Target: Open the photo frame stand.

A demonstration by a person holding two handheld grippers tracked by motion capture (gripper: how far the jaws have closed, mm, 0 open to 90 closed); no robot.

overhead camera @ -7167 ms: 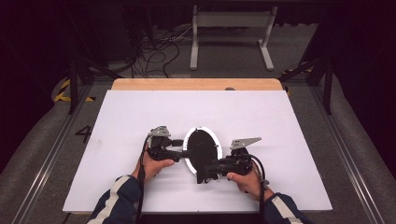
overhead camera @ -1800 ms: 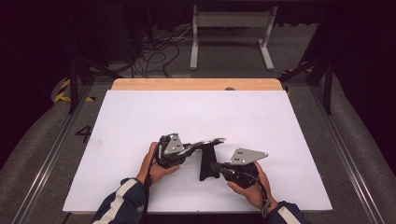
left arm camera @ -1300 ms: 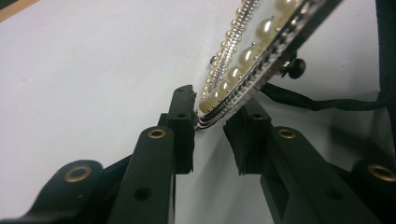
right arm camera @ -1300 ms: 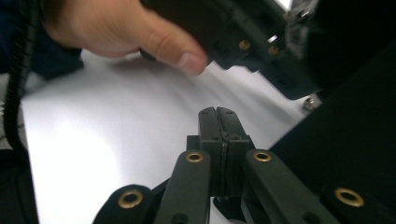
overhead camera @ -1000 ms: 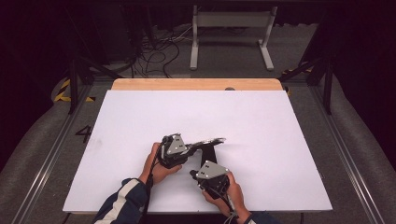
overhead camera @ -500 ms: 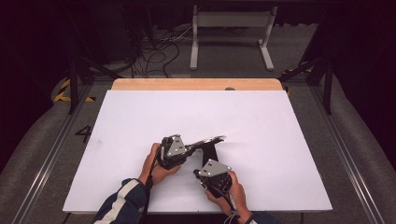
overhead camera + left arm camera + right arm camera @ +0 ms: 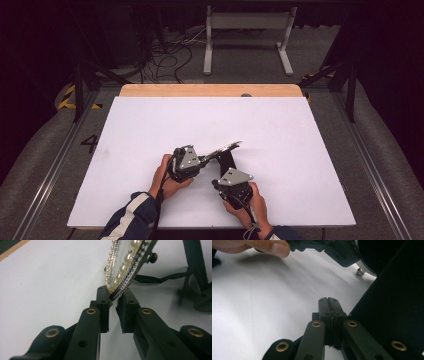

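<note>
I see the mirror [image 7: 223, 149] a little below the middle of the white tabletop [image 7: 150, 125], tilted so that its oval frame rises toward two o'clock in the high view. Its black stand [image 7: 228, 161] hangs down under it and reaches the tabletop. My left hand-held gripper [image 7: 200, 161] is clenched on the lower edge of the mirror: in the left gripper view the two black jaws pinch the rim, and the rows of pearls [image 7: 125, 267] and small silver beads run up from between the pads toward twelve o'clock. A small black knob [image 7: 152, 257] sits on the frame at about one o'clock from the grip.

My right hand-held gripper [image 7: 220, 183] is at about five o'clock from the mirror, just beside the foot of the stand. Its jaws are pressed together with nothing between them; in the right gripper view the pads [image 7: 329, 305] meet flat, and the black stand [image 7: 394, 315] is close at their right, apart from the pads. The left hand [image 7: 167, 177] holds its gripper at eight o'clock from the mirror.
</note>
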